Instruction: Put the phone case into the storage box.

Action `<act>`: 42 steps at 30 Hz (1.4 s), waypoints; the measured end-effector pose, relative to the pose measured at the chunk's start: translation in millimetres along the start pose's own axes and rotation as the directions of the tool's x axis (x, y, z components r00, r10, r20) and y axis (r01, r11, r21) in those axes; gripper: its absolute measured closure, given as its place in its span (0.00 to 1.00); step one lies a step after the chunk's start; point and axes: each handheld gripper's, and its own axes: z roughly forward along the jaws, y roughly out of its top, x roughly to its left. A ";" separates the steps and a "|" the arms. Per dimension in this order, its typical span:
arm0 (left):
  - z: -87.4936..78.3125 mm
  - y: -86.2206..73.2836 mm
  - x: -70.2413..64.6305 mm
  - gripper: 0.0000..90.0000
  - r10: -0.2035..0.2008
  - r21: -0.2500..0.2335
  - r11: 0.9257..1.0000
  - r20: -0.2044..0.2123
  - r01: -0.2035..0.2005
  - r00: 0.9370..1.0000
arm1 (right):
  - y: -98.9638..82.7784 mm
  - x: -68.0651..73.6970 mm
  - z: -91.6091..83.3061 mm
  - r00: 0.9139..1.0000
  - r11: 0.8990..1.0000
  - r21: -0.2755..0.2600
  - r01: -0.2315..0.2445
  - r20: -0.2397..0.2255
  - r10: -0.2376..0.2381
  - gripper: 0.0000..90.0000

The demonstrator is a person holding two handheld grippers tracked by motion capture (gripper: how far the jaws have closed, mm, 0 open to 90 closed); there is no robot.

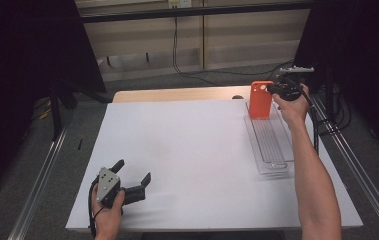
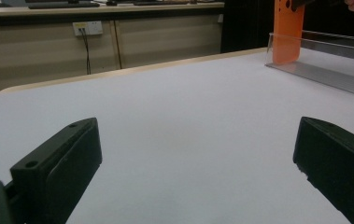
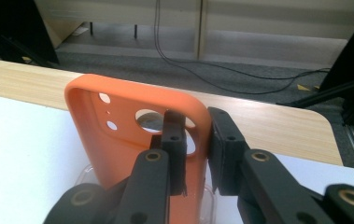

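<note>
An orange phone case [image 1: 260,100] stands upright at the far end of a long clear plastic tray [image 1: 272,145] on the right of the white table. My right gripper [image 1: 273,89] is shut on the case's upper edge. In the right gripper view one jaw sits inside the case [image 3: 118,135] and the other outside its rim, the right gripper [image 3: 195,121] pinching the wall. My left gripper [image 1: 134,170] rests low at the near left of the table, open and holding nothing. From the left gripper [image 2: 198,135] the case [image 2: 288,32] and tray [image 2: 324,74] show far off.
The white sheet [image 1: 187,150] covers most of the wooden tabletop [image 1: 177,94], which shows as a strip along the far edge. Cables [image 1: 187,67] lie on the floor beyond. Metal rails [image 1: 42,175] run along both sides of the table.
</note>
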 end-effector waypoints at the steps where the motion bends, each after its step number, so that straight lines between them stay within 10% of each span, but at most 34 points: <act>1: -0.1 -0.1 0.1 0.01 -0.001 0.000 1.000 0.000 0.001 1.000 | -0.1 -0.7 0.3 1.000 1.000 -0.002 -0.006 -0.002 0.006 0.86; 27: 0.0 -0.8 2.0 0.01 0.002 0.007 1.000 -0.006 -0.002 1.000 | -2.1 -1.5 2.1 0.999 0.999 0.016 -0.037 0.003 0.037 0.82; 42: 0.3 -0.5 1.6 0.01 0.002 0.006 1.000 -0.006 -0.002 1.000 | -2.7 -5.0 -2.9 0.999 0.999 0.018 -0.045 0.000 0.045 0.60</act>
